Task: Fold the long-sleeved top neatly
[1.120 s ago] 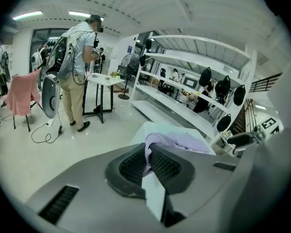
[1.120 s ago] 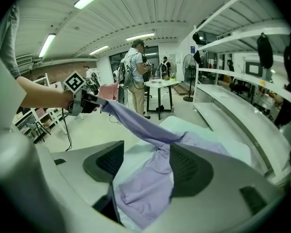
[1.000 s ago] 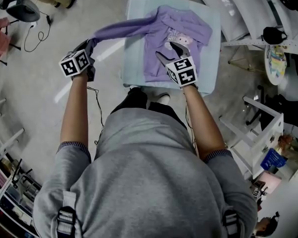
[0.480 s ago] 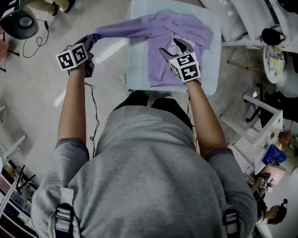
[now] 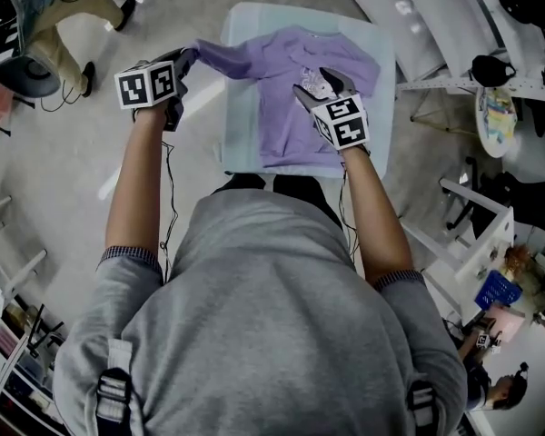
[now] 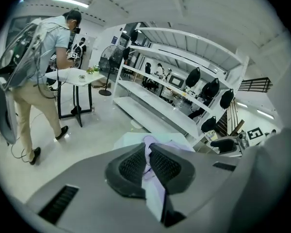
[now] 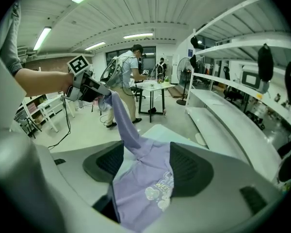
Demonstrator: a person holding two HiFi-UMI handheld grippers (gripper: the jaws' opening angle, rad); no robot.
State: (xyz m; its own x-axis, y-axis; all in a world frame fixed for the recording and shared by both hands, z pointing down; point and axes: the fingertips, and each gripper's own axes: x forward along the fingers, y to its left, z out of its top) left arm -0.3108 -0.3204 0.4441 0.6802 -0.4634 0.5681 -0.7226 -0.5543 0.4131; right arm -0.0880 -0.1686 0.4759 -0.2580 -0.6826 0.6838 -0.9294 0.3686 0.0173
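Observation:
A purple long-sleeved top (image 5: 291,107) with a pale print lies on a light table (image 5: 241,143). Its left sleeve (image 5: 220,57) is lifted off the table's left edge. My left gripper (image 5: 183,62) is shut on the sleeve's end, and in the left gripper view the purple fabric (image 6: 155,191) shows pinched between the dark pads (image 6: 131,166). My right gripper (image 5: 316,84) stands open over the chest of the top, with the fabric (image 7: 145,183) lying between its spread pads (image 7: 191,166). The right gripper view also shows the left gripper (image 7: 92,90) holding up the sleeve (image 7: 123,125).
White shelving (image 5: 454,16) with dark bags runs along the right. A white rack (image 5: 477,234) stands near right. Another person (image 6: 39,72) works at a small white table (image 6: 77,76) beyond the left side. Cables (image 5: 168,198) trail on the floor.
My left gripper has carried the sleeve end rightward and up in the picture, toward the table, so the sleeve spans less. The right gripper has shifted slightly farther over the top.

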